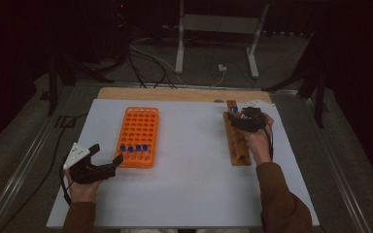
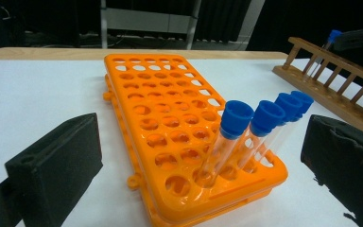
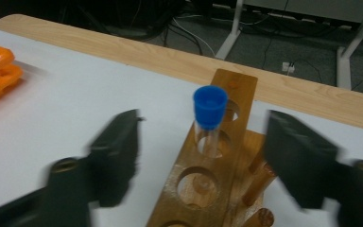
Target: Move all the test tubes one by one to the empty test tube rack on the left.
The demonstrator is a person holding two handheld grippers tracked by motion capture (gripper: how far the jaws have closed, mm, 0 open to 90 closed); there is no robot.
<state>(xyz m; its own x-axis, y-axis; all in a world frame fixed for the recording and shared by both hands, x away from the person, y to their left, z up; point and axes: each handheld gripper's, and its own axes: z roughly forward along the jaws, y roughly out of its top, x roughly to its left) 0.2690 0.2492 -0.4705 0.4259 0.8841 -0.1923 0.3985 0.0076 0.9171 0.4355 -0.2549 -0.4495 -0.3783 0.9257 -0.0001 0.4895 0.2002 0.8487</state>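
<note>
Black jaws of our right gripper (image 3: 203,156) stand wide apart, blurred at the bottom of the right gripper view, with nothing between their pads. Just beyond them one clear, slim test tube with a blue cap (image 3: 209,120) stands upright in a far hole of the brown wooden tube rack (image 3: 217,179), which lies at the right of the white table top (image 1: 194,160). The nearer holes of that rack look empty.

We judge the tube to be light, stiff and breakable if it is glass, and its smooth wall is likely slippery. We would take it just below the cap, where the pads meet the round wall squarely, close gently, and lift straight up so it does not bind in the hole.

Our left gripper (image 1: 106,156) rests near the left edge, jaws open and holding nothing, beside the near end of the orange plastic tube rack with many round holes (image 2: 170,113). Four more blue-capped tubes (image 2: 260,127) lean in its near row, close together, so a fifth would need care not to knock its neighbours.
</note>
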